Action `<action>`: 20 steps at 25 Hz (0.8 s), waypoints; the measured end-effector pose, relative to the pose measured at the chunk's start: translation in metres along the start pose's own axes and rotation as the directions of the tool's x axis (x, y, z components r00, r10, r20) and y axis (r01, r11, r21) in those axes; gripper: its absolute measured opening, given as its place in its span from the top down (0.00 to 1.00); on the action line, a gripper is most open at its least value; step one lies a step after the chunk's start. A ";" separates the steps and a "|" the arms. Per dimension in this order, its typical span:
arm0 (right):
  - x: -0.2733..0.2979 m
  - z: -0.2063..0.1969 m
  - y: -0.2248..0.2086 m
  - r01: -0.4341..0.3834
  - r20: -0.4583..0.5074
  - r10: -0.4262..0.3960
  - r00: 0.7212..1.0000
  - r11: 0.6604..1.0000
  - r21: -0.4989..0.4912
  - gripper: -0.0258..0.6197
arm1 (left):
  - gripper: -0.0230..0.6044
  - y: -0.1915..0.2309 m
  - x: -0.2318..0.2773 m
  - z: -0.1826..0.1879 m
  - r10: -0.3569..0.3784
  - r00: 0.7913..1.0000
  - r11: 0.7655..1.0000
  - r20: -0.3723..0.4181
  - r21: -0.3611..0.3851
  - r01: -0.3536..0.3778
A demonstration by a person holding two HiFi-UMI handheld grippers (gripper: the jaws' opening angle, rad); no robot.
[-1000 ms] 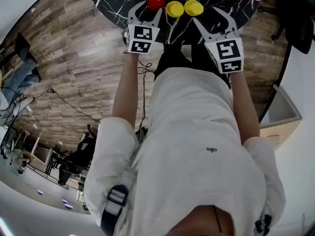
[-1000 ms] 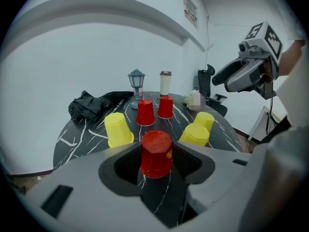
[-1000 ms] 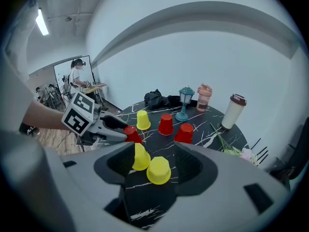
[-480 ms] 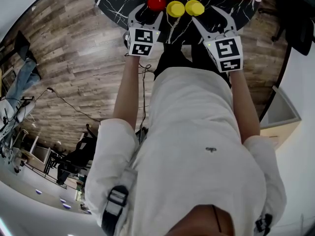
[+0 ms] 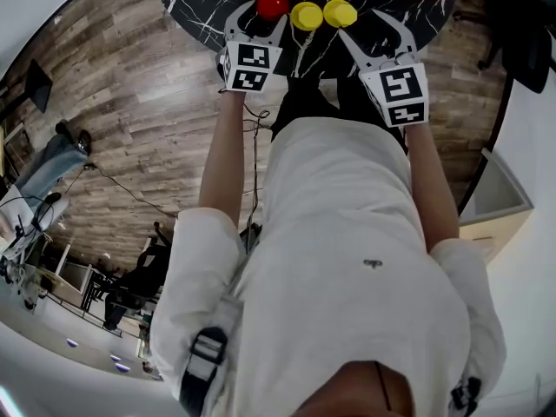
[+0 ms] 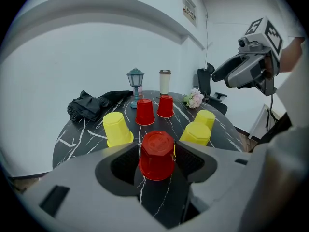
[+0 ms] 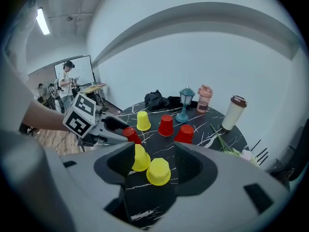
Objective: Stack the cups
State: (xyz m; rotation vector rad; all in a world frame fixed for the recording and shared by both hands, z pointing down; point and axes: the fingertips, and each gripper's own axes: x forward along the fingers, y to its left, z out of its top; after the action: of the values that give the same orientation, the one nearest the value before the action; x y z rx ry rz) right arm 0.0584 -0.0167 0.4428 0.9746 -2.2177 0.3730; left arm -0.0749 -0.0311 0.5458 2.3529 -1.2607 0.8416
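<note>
Several upside-down cups stand on the black marble table (image 5: 200, 7). My left gripper (image 6: 157, 149) (image 5: 258, 20) has its fingers on either side of a red cup (image 6: 157, 154) (image 5: 272, 5) that stands on the table. Its jaws have just been opening, and slim gaps show beside the cup. My right gripper (image 7: 154, 153) (image 5: 372, 29) is open just short of two yellow cups (image 7: 158, 171) (image 7: 140, 157) (image 5: 340, 12). Farther back are a yellow cup (image 6: 117, 128) and two red cups (image 6: 145, 111) (image 6: 165, 106).
At the table's far side stand a small lamp (image 6: 135, 79), a tall tumbler (image 6: 165, 81), a pink bottle (image 7: 204, 98), a black cloth (image 6: 89, 108) and flowers (image 6: 195, 98). The table edge is close below both grippers, with wood floor beyond. People stand in the background.
The left gripper's fingers have spread slightly round the red cup. Both hands and the cups stay where they were.
</note>
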 end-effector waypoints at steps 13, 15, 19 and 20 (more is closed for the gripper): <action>0.000 -0.003 0.002 -0.007 0.001 0.007 1.000 1.000 0.003 0.57 | 0.63 -0.007 -0.010 -0.007 -0.002 1.000 1.000 0.000 0.010 0.002; 0.000 -0.002 0.002 -0.011 0.002 0.011 1.000 1.000 0.001 0.57 | 0.63 -0.009 -0.013 -0.009 -0.001 1.000 1.000 -0.003 0.010 0.001; 0.001 -0.001 0.003 -0.020 0.006 0.020 1.000 1.000 -0.003 0.57 | 0.63 -0.013 -0.016 -0.013 -0.005 1.000 1.000 -0.009 0.004 0.005; 0.002 0.000 0.003 -0.022 0.006 0.022 1.000 1.000 -0.004 0.57 | 0.63 -0.014 -0.017 -0.013 -0.006 1.000 1.000 -0.009 0.004 0.006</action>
State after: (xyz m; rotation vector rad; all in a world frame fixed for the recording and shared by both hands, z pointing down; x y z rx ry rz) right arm 0.0554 -0.0157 0.4442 0.9516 -2.2354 0.3754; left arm -0.0754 -0.0058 0.5450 2.3515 -1.2493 0.8529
